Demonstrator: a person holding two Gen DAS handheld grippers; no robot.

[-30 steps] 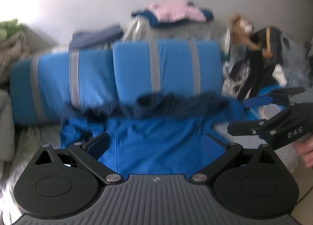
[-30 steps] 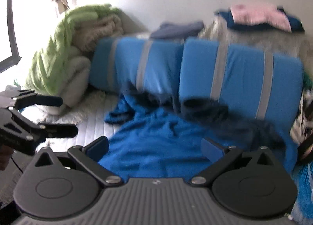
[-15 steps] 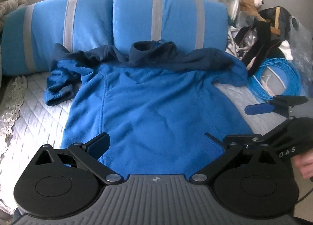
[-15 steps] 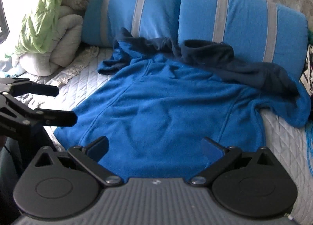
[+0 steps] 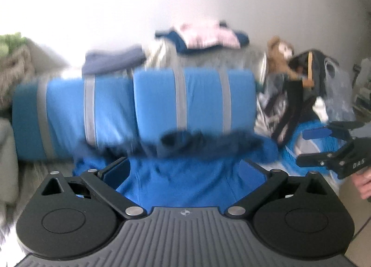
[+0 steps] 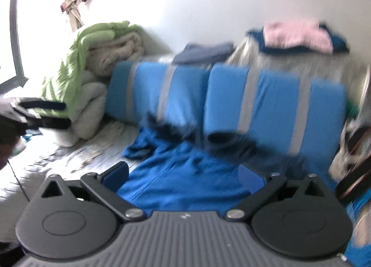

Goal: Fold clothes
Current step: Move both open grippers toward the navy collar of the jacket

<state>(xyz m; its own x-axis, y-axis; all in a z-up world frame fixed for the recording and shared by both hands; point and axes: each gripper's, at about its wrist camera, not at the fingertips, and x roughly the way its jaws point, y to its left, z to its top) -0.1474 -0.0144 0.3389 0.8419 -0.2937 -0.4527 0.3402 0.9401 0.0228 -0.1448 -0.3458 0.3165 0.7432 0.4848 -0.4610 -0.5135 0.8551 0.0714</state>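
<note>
Lying spread on the quilted grey bedcover (image 6: 69, 158), your blue fleece top (image 5: 185, 183) is soft and napped, with a darker navy collar (image 5: 185, 144) rumpled along its far edge against two plump blue pillows (image 5: 194, 97) banded in grey. Your left gripper (image 5: 185, 169) hovers over the top's near part with its blue-padded jaws spread wide and nothing between them, and your right gripper (image 6: 185, 172) is likewise gaping and empty above the same cloth. Far left sits a puffy green and beige bedding stack (image 6: 92, 58); far right, a fuzzy brown teddy bear (image 5: 278, 58), though both views are motion-blurred.
</note>
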